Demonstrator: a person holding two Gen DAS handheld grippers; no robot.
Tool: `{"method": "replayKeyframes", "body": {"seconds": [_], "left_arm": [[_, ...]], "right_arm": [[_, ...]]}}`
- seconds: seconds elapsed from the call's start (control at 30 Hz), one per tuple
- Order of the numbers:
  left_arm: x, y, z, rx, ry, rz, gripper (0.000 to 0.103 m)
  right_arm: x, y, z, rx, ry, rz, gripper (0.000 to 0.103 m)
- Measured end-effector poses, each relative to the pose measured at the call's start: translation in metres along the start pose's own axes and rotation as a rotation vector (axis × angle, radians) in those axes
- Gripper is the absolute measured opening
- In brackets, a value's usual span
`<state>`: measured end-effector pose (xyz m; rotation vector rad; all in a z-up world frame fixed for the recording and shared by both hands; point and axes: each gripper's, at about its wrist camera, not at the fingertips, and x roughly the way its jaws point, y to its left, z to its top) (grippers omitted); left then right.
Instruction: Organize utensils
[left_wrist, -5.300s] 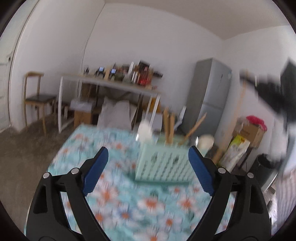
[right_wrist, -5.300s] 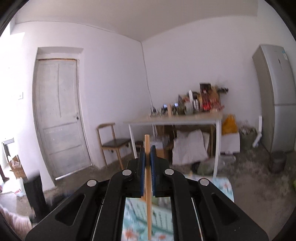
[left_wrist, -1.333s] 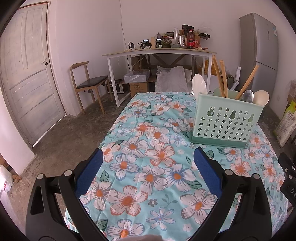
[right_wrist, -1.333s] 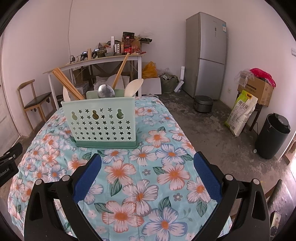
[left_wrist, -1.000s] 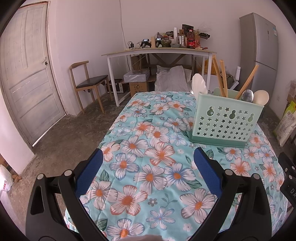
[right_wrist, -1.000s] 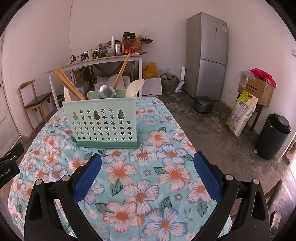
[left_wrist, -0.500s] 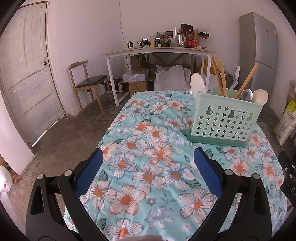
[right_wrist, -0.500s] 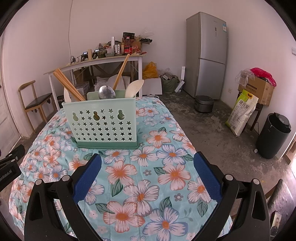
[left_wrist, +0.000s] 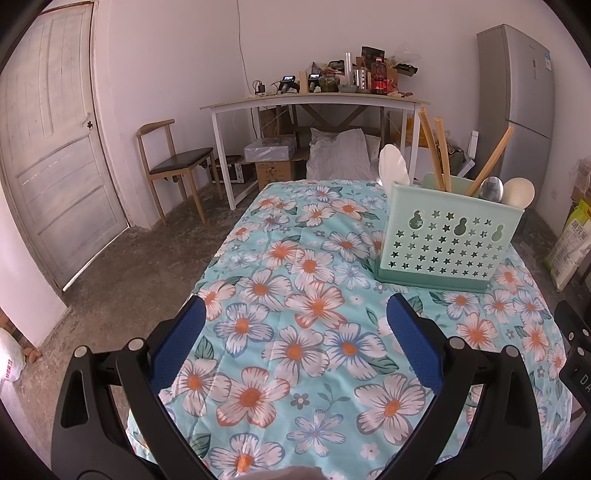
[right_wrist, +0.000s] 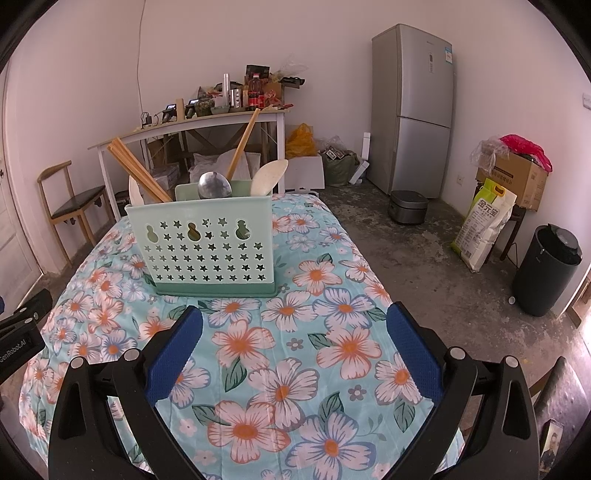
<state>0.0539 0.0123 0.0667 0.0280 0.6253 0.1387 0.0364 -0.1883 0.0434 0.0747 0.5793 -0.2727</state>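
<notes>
The job looks done: the spoons and chopsticks (right_wrist: 137, 172) all stand in the green basket (right_wrist: 207, 251), in the middle of the table (right_wrist: 332, 354), nearer its far edge. Best to keep clear of it. The left gripper (left_wrist: 295, 328) and right gripper (right_wrist: 294, 328) hang over the near edge, both wide and holding nothing

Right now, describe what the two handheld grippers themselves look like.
Both look alike. The left gripper and right gripper each have two black plastic fingers with triangular cut-outs and silver rivets, tipped by textured blue pads. The left one's black body, seen from the right wrist, carries white "GenRobot.AI" lettering. No cables or sleeves show.
</notes>
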Motion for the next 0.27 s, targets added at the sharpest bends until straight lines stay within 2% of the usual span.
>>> {"method": "replayKeyframes", "body": {"seconds": [0.27], "left_arm": [[0.0004, 0.0001, -0.0004, -0.002, 0.001, 0.0, 0.095]], "right_arm": [[-0.0002, 0.0002, 0.0003, 0.0, 0.0, 0.001, 0.097]]}}
